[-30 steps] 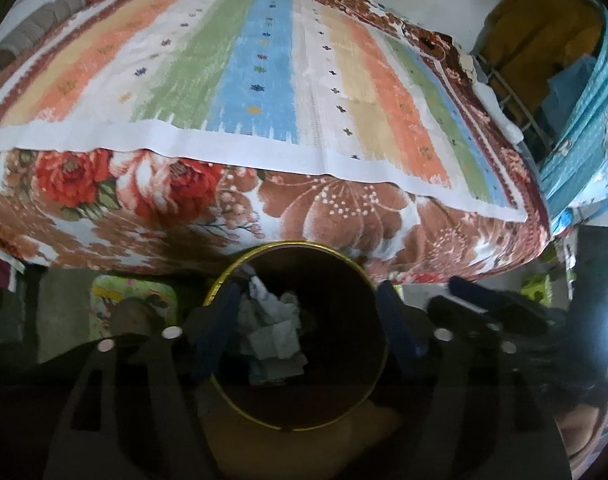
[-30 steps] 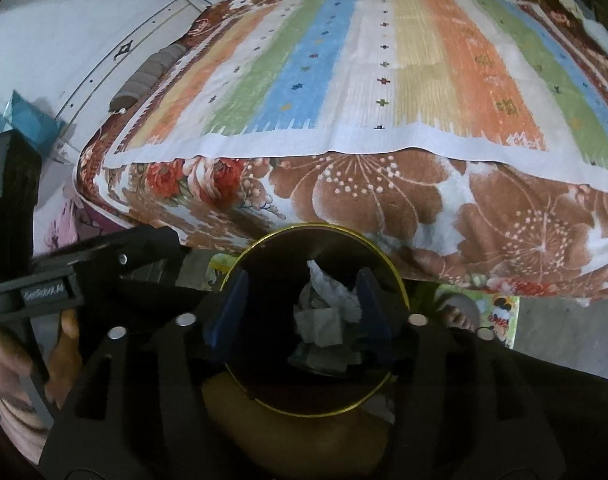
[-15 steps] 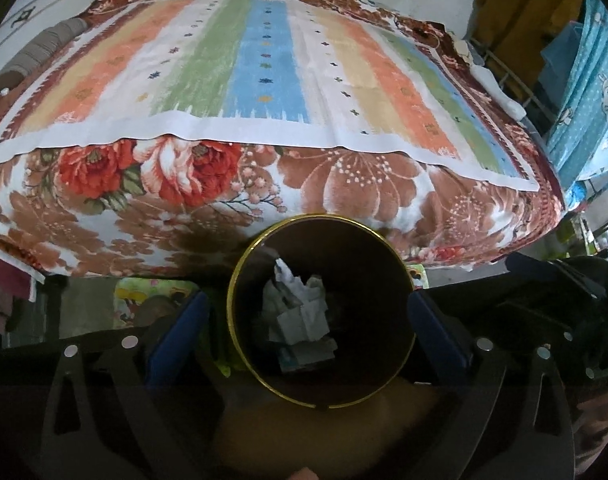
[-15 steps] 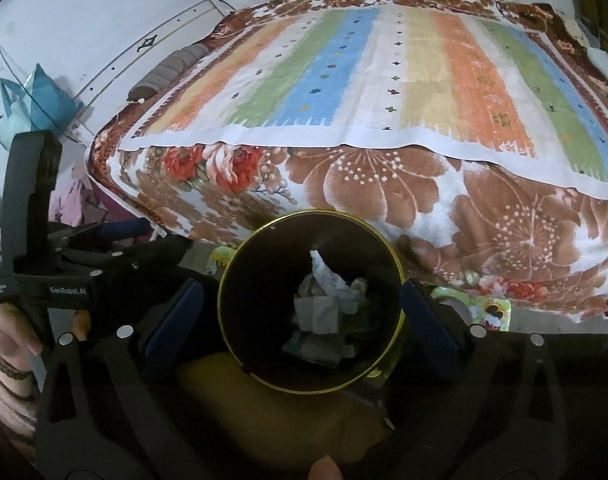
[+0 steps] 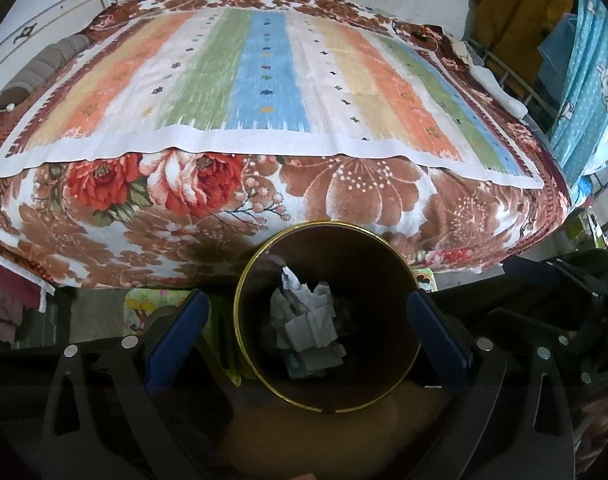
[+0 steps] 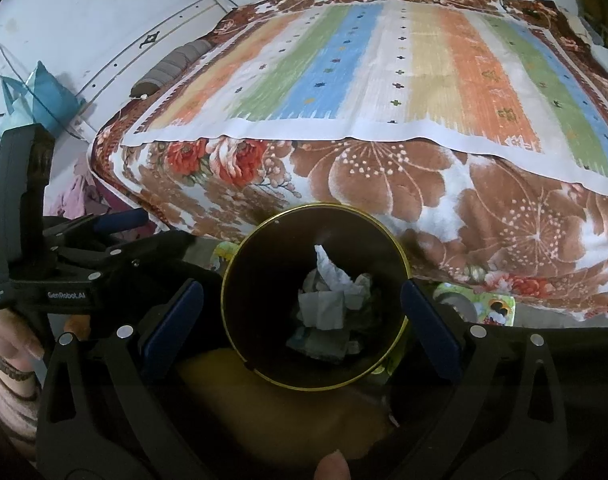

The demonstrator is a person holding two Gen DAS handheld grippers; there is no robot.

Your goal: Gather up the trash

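Observation:
A dark round bin with a gold rim [image 5: 240,320] stands on the floor by the bed. Crumpled white paper trash [image 5: 307,324] lies loose inside it. My left gripper [image 5: 305,302] hangs over the bin's mouth, open wide, with its blue pads [image 5: 184,320] outside the rim and nothing between them. The right wrist view shows the same bin rim [image 6: 224,300] and paper [image 6: 327,304]. My right gripper [image 6: 302,288] is also open wide above them, holding nothing. The left tool's black handle [image 6: 20,216] shows at that view's left, with a hand [image 6: 8,340] on it.
A bed [image 5: 264,208] with a floral blanket and a striped sheet stands right behind the bin. A colourful mat [image 6: 491,308] lies on the floor under the bed's edge. A blue curtain [image 5: 583,92] and a wire rack [image 5: 515,84] are at the right.
Both pairs of jaws have spread from close beside the crumpled paper to outside the bin's rim. The paper now rests loose in the bin. Both views have shifted slightly.

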